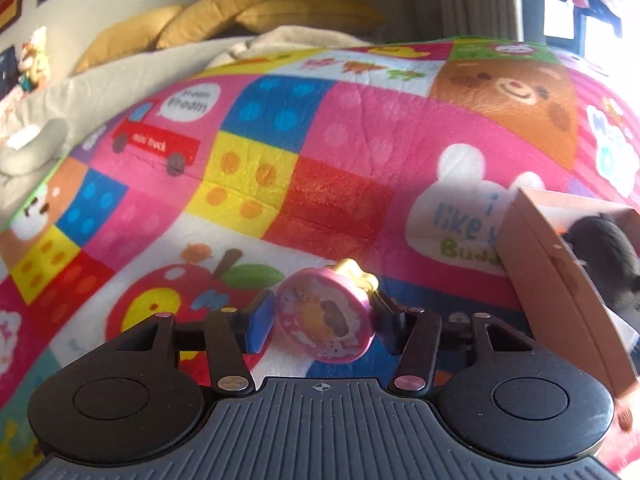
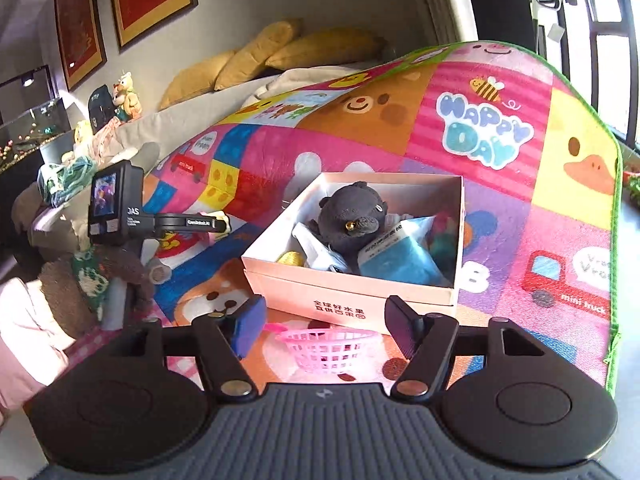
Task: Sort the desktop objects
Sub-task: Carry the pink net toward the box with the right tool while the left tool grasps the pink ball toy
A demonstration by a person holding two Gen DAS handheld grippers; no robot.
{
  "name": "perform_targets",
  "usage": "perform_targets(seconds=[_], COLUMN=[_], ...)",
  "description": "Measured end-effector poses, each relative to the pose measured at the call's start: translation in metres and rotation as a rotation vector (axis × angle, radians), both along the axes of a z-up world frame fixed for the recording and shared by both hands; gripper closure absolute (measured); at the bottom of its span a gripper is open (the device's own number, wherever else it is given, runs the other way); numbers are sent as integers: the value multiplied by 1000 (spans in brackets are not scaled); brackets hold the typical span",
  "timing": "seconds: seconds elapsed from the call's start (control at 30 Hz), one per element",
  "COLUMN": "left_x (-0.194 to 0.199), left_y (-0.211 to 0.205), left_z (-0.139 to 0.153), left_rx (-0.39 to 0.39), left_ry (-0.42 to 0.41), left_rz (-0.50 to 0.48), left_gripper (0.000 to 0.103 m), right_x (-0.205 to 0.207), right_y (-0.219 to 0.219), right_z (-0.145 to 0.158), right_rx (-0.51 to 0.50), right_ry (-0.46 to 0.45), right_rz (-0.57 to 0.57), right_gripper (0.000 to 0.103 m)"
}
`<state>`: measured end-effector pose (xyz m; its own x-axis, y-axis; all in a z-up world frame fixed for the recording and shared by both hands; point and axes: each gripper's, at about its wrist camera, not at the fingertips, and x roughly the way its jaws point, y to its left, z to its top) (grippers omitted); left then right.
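2 grippers | left gripper (image 1: 320, 322) grips pink toy (image 1: 326, 320), top hidden | right gripper (image 2: 326, 326) released

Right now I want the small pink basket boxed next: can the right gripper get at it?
Probably yes. The pink basket lies on the mat just ahead of the open right gripper, between its fingers, nothing covering it. The box stands just behind, so little room to overshoot.

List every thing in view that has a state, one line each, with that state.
left gripper: shut on the pink round toy
pink round toy: held on edge between the pads
right gripper: open, nothing between its pads
pink box: lidless, part filled
dark plush toy: lying in the box
pink basket: upright on the play mat
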<state>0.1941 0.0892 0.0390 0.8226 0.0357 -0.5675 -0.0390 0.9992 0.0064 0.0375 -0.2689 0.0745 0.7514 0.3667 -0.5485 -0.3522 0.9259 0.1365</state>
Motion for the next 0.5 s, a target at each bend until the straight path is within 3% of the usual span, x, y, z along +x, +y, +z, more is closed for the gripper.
perform_targets(seconds=[0.17, 0.33, 0.4, 0.43, 0.5], left_x=[-79, -153, -168, -173, -182], left_y=[-37, -83, -94, -97, -100], left_z=[19, 8, 2, 1, 3], left_rx=[128, 243, 255, 243, 197], left_ry=[-47, -6, 12, 11, 2], left_rz=[-187, -466, -513, -531, -558], left_gripper=[45, 43, 30, 18, 9], right_x=[-12, -25, -28, -29, -32], right_y=[-6, -8, -7, -7, -6], right_z=[-11, -16, -17, -18, -20], right_rx=[-33, -47, -50, -53, -56], right_ry=[-15, -27, -30, -33, -39], right_rz=[-36, -49, -50, -52, -56], right_gripper=[34, 31, 27, 26, 24])
